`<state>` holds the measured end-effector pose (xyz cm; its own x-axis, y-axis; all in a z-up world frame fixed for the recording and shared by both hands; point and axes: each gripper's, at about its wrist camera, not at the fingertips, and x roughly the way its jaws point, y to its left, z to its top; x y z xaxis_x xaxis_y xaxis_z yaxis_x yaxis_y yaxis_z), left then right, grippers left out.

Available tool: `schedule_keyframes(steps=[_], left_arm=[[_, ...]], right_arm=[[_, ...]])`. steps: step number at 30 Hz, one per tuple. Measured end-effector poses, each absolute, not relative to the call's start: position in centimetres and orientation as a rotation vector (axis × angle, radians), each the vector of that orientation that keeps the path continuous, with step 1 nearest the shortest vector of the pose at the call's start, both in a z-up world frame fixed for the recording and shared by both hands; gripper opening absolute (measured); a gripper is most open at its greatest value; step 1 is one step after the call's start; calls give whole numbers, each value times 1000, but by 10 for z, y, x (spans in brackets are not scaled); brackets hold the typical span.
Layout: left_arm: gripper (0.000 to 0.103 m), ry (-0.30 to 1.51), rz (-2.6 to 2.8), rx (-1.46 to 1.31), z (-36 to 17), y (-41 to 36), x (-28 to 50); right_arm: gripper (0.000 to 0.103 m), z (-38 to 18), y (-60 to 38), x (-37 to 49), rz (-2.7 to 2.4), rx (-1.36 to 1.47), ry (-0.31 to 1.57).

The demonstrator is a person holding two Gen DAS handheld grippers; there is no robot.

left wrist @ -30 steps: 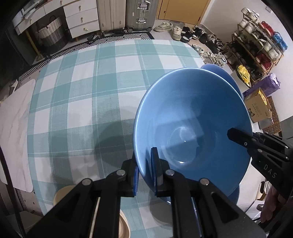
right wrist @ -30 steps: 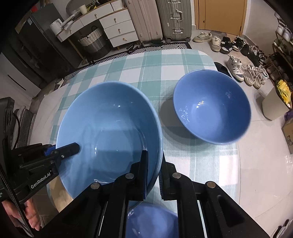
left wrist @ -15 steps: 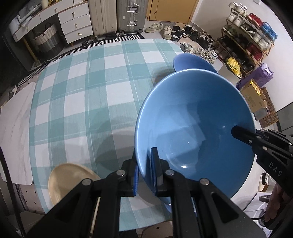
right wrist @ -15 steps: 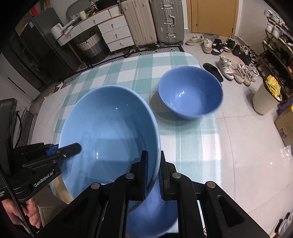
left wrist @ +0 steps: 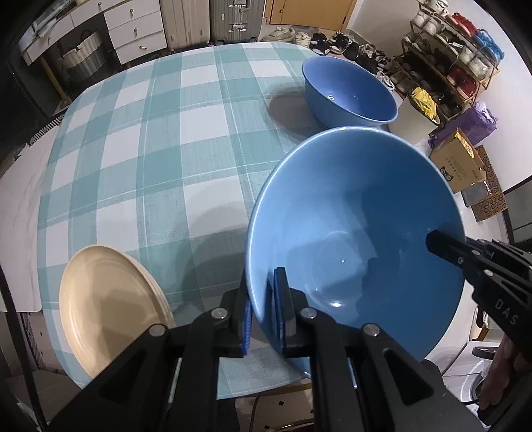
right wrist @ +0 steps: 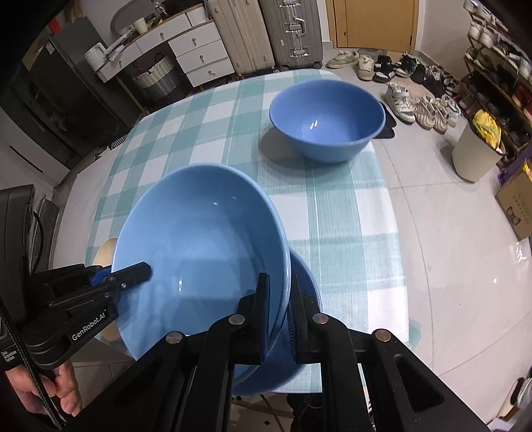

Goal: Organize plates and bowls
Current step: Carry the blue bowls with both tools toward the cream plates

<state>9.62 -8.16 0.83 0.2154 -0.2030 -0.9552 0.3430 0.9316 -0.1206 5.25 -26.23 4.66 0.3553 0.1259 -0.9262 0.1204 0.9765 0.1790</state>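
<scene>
A large blue bowl [left wrist: 359,232] [right wrist: 199,239] hangs tilted over the near edge of the teal checked table [left wrist: 166,149] [right wrist: 349,212]. My left gripper [left wrist: 264,289] is shut on its rim, and it shows in the right wrist view at the bowl's left side [right wrist: 146,267]. On the opposite rim my right gripper [right wrist: 279,282] is shut too, its tip showing in the left wrist view [left wrist: 432,237]. A second blue bowl [left wrist: 349,96] [right wrist: 326,123] stands on the table's far right part. Another blue dish [right wrist: 306,299] lies right under the held bowl. Beige plates [left wrist: 109,312] [right wrist: 106,249] sit at the near left.
Beyond the table's right edge are a white bin [right wrist: 475,149], a cardboard box [left wrist: 459,162] and a shoe rack [left wrist: 449,59]. Suitcases [right wrist: 266,33] and white drawers [left wrist: 133,30] stand at the back. A person's hand [right wrist: 50,392] holds the left gripper.
Both grippers have carried the large bowl back toward the table's near edge. The second bowl now lies farther off, and the beige plates have come fully into view.
</scene>
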Motion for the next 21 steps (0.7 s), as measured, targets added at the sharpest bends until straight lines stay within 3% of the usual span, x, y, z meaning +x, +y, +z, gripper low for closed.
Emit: schedule_keyframes(steps=[21], left_arm=[[13,1269,-361,281,-34,-102,69]], right_arm=[[9,-2,-265,27,0,148,1237]])
